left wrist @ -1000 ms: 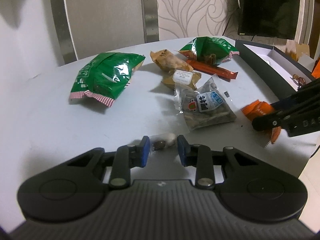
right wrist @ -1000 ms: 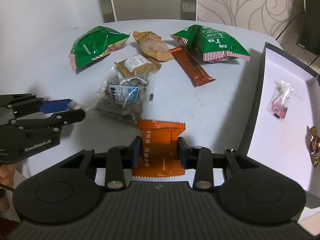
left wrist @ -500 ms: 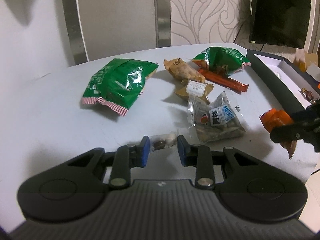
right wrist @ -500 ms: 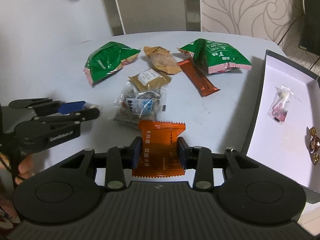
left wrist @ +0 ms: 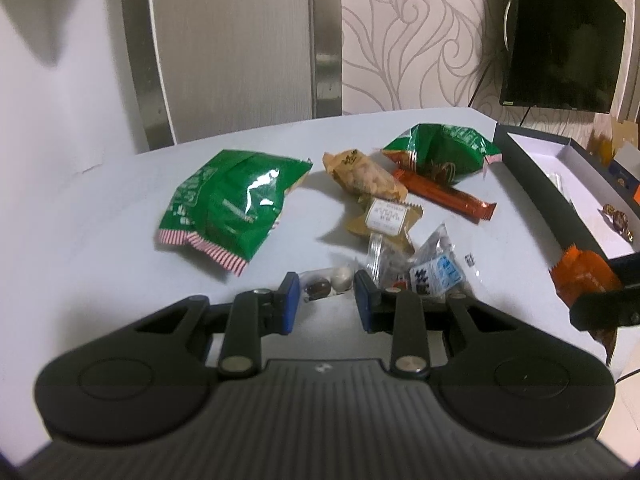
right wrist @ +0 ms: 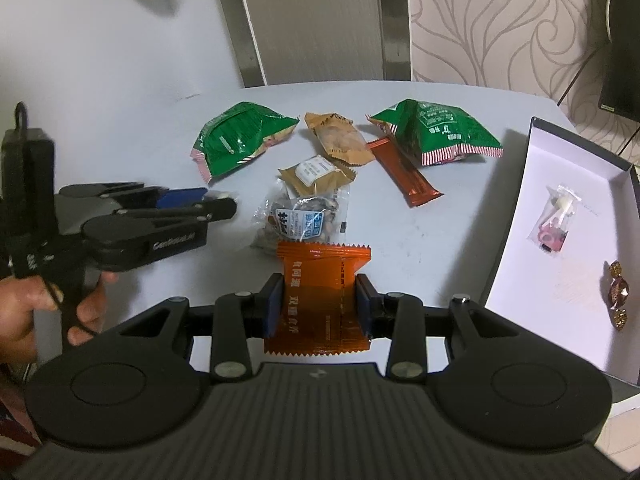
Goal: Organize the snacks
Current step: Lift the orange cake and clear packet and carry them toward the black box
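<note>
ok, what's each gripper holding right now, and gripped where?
Right gripper: orange packet, clamped across its middle by the side edges. Left gripper: small clear candy packet, pinched at its ends.

My right gripper (right wrist: 319,304) is matte black with a ribbed housing, two round caps, silver screws and blue pads (right wrist: 273,306). My left gripper (right wrist: 218,204) matches, with white lettering on its side, blurred but possibly a maker's name, and a thin black cord.
</note>
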